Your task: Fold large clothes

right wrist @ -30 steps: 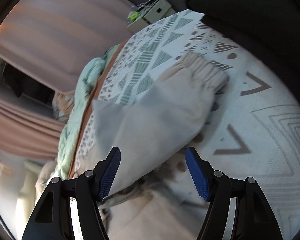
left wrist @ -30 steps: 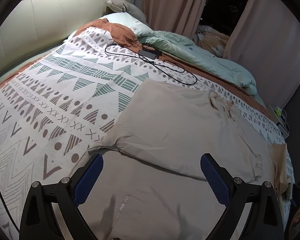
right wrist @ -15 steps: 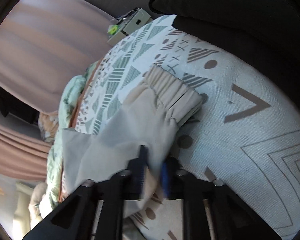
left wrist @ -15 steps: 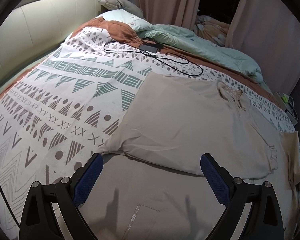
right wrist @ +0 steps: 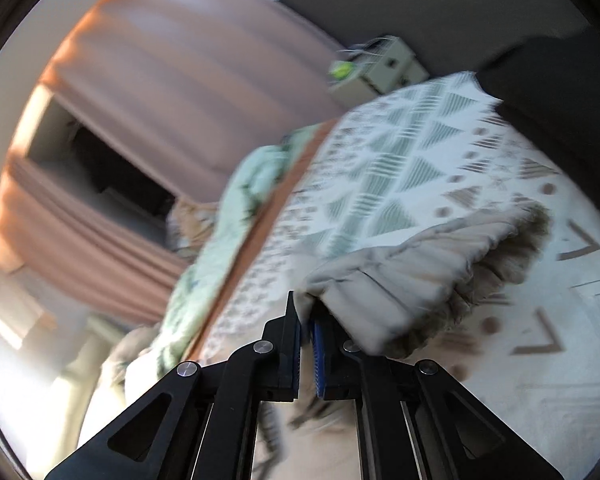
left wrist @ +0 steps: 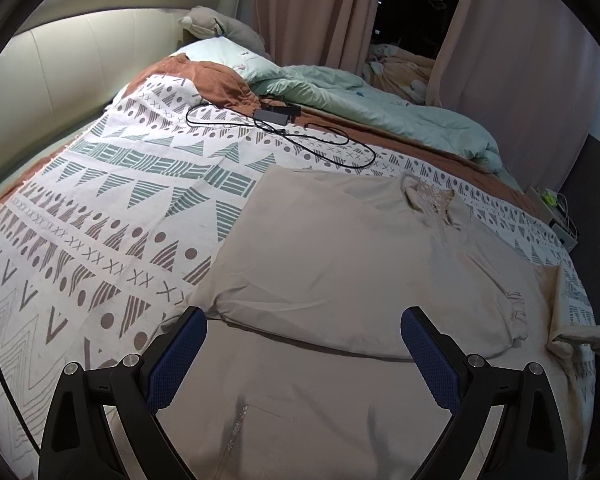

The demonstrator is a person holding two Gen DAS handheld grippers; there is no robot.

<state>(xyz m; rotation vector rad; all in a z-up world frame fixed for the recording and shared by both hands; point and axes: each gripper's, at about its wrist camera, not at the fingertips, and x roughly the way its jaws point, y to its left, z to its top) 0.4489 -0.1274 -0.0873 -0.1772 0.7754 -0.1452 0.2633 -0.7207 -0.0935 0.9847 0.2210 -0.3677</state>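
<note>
While pinching only a thin bit of sleeve (right wrist: 412, 280) near the cuff, right tool (right wrist: 305, 344) fully closed on fabric, cuff end lifted off bed (left wrist: 100, 216). Left tool (left wrist: 302, 354) wide open, holding nothing, above beige garment (left wrist: 340, 248) spread flat on patterned cover. Risk: shallow bite slipping under sleeve weight; dragging could rumple laid-out body.

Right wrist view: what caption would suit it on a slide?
Right tongs shut on the beige sleeve, its ribbed cuff raised off the patterned bedspread.
</note>
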